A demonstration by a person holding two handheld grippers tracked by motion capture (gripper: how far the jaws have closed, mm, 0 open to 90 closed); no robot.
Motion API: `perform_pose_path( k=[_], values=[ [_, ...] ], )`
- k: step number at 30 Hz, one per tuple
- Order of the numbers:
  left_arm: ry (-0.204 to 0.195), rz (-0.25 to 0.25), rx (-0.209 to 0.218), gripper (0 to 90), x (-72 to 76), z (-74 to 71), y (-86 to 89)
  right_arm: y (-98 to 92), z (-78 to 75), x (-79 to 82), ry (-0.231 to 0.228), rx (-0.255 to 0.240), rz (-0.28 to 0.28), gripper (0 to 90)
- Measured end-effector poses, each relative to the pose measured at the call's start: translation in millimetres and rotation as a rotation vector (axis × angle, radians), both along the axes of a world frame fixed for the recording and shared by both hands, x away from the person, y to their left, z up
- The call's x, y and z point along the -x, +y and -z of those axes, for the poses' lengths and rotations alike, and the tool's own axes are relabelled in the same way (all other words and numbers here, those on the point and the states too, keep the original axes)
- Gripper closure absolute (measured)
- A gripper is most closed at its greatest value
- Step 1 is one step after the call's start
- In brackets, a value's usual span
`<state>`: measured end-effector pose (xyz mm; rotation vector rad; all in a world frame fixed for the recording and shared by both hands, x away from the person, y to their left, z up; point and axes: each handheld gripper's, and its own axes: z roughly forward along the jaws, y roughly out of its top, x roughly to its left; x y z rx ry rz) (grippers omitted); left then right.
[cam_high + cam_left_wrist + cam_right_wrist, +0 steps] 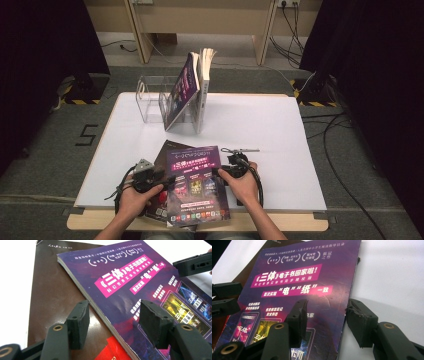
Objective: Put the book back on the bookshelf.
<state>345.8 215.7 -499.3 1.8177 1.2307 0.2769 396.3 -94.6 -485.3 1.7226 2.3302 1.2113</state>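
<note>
So two books already stand in the clear rack [150, 100], far ahead of both grippers. Two more lie flat: the purple book [197, 185] on top of a brown book [170, 150]. The left gripper [159, 176] and right gripper [222, 172] each straddle a side edge, jaws wide, not squeezing. Lifting looks next.

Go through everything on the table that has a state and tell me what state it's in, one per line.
Purple magazine: closed, lying flat on top of the dark book.
Dark book: closed, flat on the table, partly covered.
Left tool: open, jaws straddling the purple magazine's edge, not pressing.
Right tool: open, jaws straddling the opposite edge.
Clear rack: upright at the far side of the table.
Two books in the rack: standing, leaning left.
</note>
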Motion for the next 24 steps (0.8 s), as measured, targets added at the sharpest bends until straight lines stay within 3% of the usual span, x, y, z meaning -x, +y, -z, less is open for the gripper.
perform_pose_path(
  k=[8,20,24],
  values=[
    [0.010,0.001,0.008,41.3,-1.5,0.3,-0.6,0.9,-0.1,0.2,-0.001,0.007,-0.004,50.1],
    [0.014,0.013,-0.018,44.5,-2.1,-1.3,-5.8,0.2,0.9,-0.9,0.006,-0.009,-0.001,49.1],
    [0.017,0.011,-0.034,45.4,-2.3,-2.3,-7.4,-0.9,0.9,-0.7,0.015,-0.013,0.020,54.9]
  ],
)
